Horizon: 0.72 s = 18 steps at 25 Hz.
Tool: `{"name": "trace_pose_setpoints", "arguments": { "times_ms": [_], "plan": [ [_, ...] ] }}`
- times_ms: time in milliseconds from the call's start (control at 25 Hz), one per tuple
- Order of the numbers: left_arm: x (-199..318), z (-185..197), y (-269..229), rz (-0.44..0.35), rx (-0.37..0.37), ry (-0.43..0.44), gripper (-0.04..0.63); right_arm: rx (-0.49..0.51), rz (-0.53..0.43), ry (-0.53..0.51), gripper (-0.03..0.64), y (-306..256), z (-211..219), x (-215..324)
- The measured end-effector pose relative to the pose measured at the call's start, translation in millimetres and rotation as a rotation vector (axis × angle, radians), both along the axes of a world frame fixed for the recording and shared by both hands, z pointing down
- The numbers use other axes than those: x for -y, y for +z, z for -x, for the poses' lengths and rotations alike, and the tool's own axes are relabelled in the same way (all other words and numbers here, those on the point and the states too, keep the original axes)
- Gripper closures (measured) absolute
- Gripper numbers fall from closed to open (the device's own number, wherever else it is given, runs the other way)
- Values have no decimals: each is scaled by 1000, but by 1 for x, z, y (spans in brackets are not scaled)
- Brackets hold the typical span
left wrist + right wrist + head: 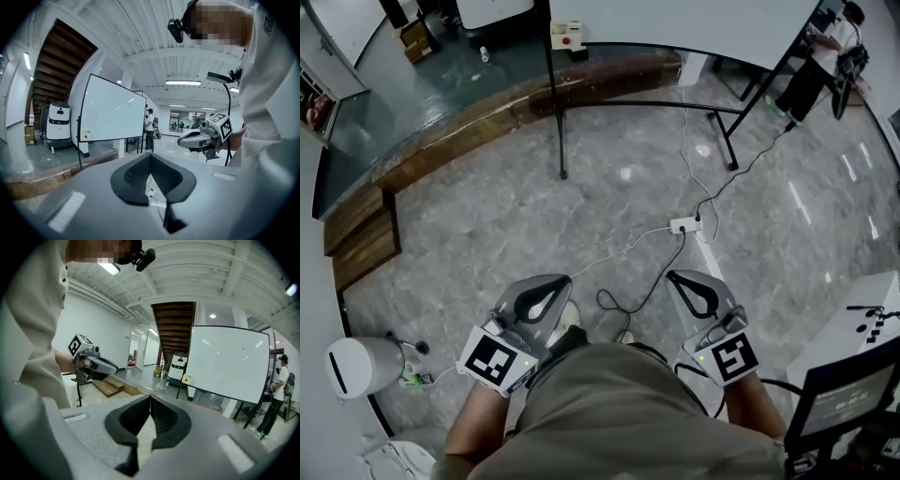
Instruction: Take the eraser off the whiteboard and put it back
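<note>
Left tongs [562,283], right tongs [675,279] — both pressed together, empty; one whiteboard [675,23], one eraser [566,36] on it.

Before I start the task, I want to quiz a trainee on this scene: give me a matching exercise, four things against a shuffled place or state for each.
Things:
1. eraser
2. power strip
3. left gripper
4. white canister

Places or states:
A. on the grey floor, with cables plugged in
B. jaws together, nothing between them
C. on the whiteboard, at its lower corner
D. low at the head view's left edge

Pairs: 1-C, 2-A, 3-B, 4-D
</note>
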State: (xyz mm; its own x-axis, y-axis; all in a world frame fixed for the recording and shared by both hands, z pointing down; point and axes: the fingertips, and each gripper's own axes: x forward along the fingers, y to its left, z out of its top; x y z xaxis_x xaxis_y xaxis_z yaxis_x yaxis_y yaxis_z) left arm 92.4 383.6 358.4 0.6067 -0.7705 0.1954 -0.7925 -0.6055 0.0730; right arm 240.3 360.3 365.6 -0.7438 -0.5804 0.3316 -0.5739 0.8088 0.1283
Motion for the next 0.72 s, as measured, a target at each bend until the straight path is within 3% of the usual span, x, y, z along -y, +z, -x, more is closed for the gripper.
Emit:
{"name": "trace_pose_setpoints", "arguments": {
  "times_ms": [480,720],
  "plan": [
    [57,131,23,48,-15,-11,589,-35,-35,60,601,0,116,70],
    [84,161,22,43,-40,-44,589,-61,-23,56,600,4,141,102]
  ]
}}
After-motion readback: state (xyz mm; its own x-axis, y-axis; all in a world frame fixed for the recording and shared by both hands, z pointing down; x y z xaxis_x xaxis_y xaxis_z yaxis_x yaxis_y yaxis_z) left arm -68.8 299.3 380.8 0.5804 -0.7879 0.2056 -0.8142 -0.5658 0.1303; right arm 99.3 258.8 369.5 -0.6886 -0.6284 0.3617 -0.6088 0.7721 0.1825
